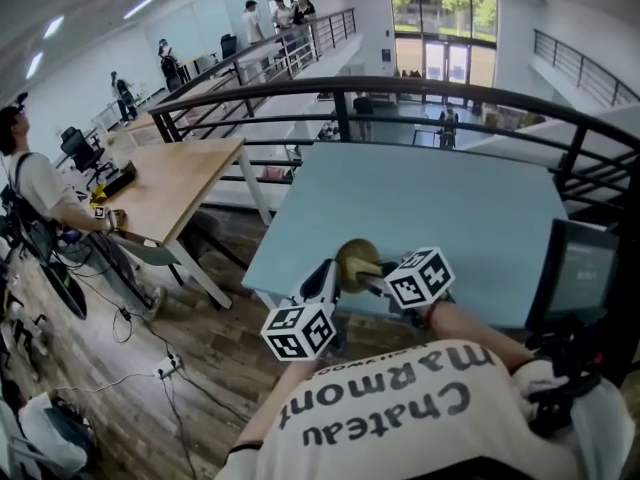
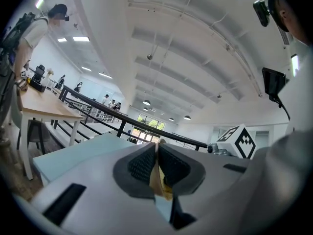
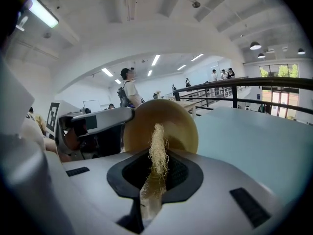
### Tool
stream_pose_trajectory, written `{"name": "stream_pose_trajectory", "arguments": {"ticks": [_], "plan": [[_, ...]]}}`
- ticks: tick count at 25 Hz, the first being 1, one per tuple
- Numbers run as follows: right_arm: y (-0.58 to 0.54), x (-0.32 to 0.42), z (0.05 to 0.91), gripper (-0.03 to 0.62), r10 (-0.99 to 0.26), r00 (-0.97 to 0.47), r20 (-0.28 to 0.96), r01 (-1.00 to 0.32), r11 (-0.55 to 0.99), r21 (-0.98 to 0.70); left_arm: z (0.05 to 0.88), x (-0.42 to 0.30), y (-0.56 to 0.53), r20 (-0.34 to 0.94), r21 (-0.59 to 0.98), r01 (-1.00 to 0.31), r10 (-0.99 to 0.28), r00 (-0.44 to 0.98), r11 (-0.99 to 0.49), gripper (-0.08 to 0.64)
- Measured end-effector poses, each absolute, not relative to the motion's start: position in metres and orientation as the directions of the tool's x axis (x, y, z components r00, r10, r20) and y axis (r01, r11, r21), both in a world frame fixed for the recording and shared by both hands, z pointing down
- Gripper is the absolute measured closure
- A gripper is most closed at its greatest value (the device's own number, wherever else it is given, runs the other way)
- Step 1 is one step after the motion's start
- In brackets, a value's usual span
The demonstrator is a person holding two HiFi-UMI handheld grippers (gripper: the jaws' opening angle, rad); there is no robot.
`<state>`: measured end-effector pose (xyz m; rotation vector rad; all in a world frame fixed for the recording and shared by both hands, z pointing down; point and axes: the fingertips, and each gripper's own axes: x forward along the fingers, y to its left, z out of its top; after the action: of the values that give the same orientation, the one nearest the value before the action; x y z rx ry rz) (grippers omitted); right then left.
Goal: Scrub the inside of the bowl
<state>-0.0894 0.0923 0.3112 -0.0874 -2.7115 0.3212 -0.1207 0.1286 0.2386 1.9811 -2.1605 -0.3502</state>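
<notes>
A tan wooden bowl (image 1: 357, 261) is held up on its side over the near edge of the light blue table (image 1: 440, 208). My left gripper (image 1: 327, 280) is shut on the bowl's rim; in the left gripper view the thin tan rim (image 2: 158, 173) sits pinched between the dark pads. My right gripper (image 1: 378, 282) is shut on a strip of pale fibrous scrubber (image 3: 157, 153). In the right gripper view the scrubber's frayed tip stands against the bowl (image 3: 171, 124), whose hollow faces this gripper. The left gripper (image 3: 100, 119) shows at the bowl's left edge.
A dark monitor (image 1: 585, 268) stands at the blue table's right end. A black railing (image 1: 400, 90) curves behind the table. To the left is a wooden table (image 1: 175, 183) with a person (image 1: 40, 193) beside it, and cables lie on the floor.
</notes>
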Motion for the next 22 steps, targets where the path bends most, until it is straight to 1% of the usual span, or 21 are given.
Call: {"name": "stream_pose_trajectory", "arguments": {"ticks": [6, 9, 13, 17, 22], "plan": [[0.073, -0.091, 0.333, 0.531, 0.042, -0.908, 0.416, -0.077, 0.961, -0.265, 0.257, -0.128, 0.126, 0.033, 0.246, -0.967, -0.997, -0.063, 0.069, 0.54], [0.064, -0.085, 0.334, 0.531, 0.005, -0.912, 0.41, -0.116, 0.956, -0.271, 0.264, -0.128, 0.125, 0.055, 0.225, -0.972, -0.997, -0.062, 0.073, 0.541], [0.053, -0.069, 0.322, 0.531, -0.041, -0.933, 0.357, -0.148, 0.949, -0.279, 0.27, -0.127, 0.122, 0.073, 0.195, -0.978, -0.995, -0.061, 0.075, 0.549], [0.043, -0.053, 0.307, 0.531, -0.067, -0.954, 0.293, -0.165, 0.933, -0.321, 0.269, -0.129, 0.114, 0.086, 0.135, -0.989, -0.995, -0.051, 0.063, 0.552], [0.017, -0.034, 0.289, 0.531, -0.09, -0.965, 0.247, -0.186, 0.899, -0.396, 0.257, -0.125, 0.089, 0.109, -0.017, -0.999, -0.993, -0.051, 0.05, 0.554]]}}
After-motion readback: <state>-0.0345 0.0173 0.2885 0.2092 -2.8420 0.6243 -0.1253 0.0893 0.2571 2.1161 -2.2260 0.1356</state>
